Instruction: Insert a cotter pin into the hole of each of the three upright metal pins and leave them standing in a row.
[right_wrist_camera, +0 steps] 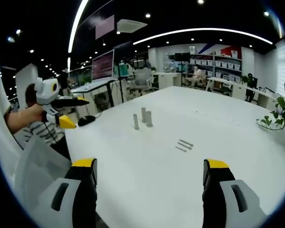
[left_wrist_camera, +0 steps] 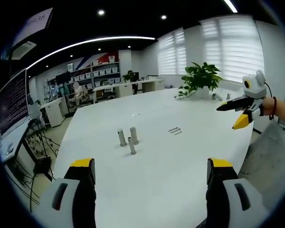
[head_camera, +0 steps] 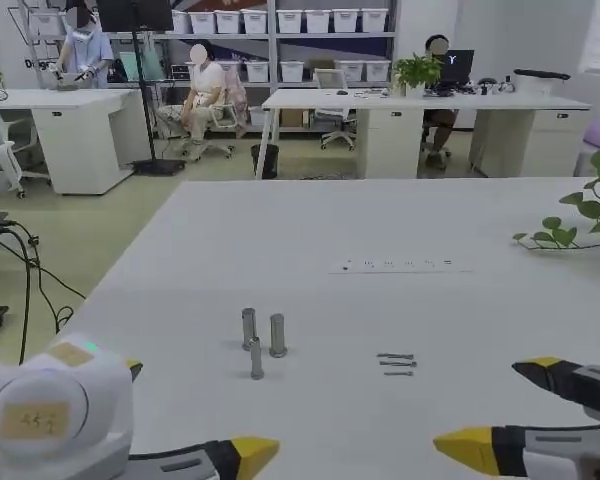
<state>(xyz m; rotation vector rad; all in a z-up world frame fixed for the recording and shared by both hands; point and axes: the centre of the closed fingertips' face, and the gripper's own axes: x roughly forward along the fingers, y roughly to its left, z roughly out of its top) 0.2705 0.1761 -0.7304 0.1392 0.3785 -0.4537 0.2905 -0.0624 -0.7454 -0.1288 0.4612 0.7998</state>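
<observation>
Both pairs of jaws stand wide apart with nothing between them. The left gripper [left_wrist_camera: 152,164] and the right gripper [right_wrist_camera: 150,164] hover over the near edge of the white table [head_camera: 380,230], well short of the work. At 12 o'clock from the left gripper, the three metal pins [head_camera: 277,335] stand upright in a tight triangle — not a row — close beside one another. At their 3 o'clock, apart from them, the three cotter pins [head_camera: 396,364] lie flat side by side; none is inserted, so the task looks barely begun. The likely trouble is that the cotter pins are thin and lie flat on a smooth top, so broad jaws may skid one away rather than lift it — and the uprights crowd so closely that steadying one could topple its neighbours. Their holes are too small to make out.
</observation>
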